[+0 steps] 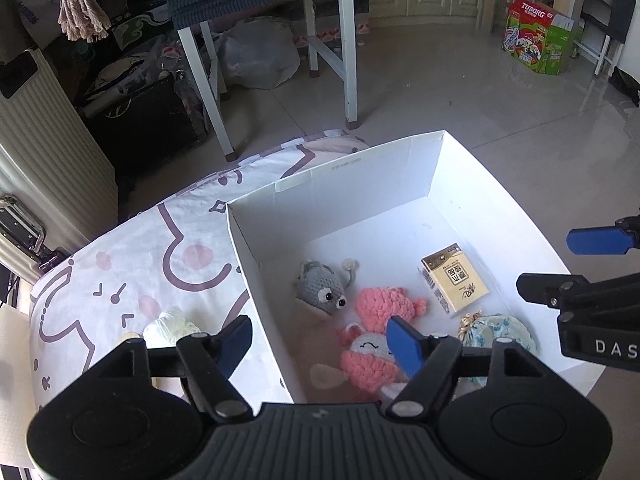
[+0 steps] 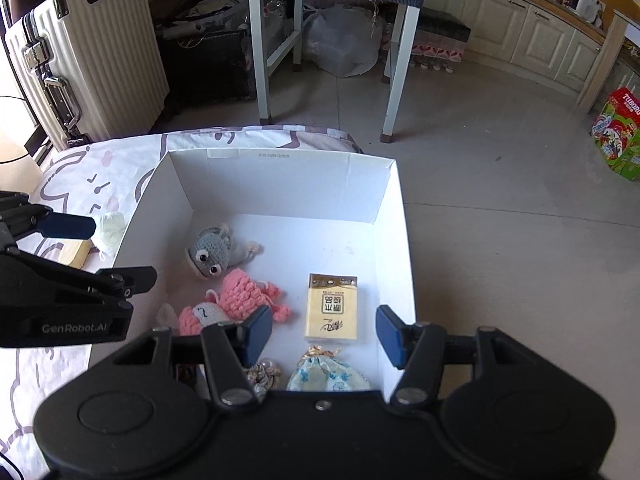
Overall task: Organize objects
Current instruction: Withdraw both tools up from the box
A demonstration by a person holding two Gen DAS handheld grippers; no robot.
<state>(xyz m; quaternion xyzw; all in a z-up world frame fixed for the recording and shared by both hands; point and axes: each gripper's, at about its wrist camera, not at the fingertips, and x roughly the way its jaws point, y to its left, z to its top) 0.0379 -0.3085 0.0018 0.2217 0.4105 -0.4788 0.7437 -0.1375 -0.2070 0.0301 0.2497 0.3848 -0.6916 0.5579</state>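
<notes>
Outside the white box (image 1: 256, 248), on the patterned cloth (image 1: 132, 248) | cream yarn ball (image 1: 170, 326) is seen left of the box wall, just beyond left gripper (image 1: 316, 344) | left gripper released, empty | right gripper (image 2: 324, 330) unclenched, empty, held over box.

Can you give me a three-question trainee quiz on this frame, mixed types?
1. True or false: the tissue pack lies inside the white box.
2. Which item sits outside the box on the patterned cloth? A) grey crochet mouse B) white yarn ball C) blue drawstring pouch
3. Fill in: neither the left gripper nor the right gripper holds anything; both are ____.

Key: 1 true; 2 B; 3 open.
</notes>
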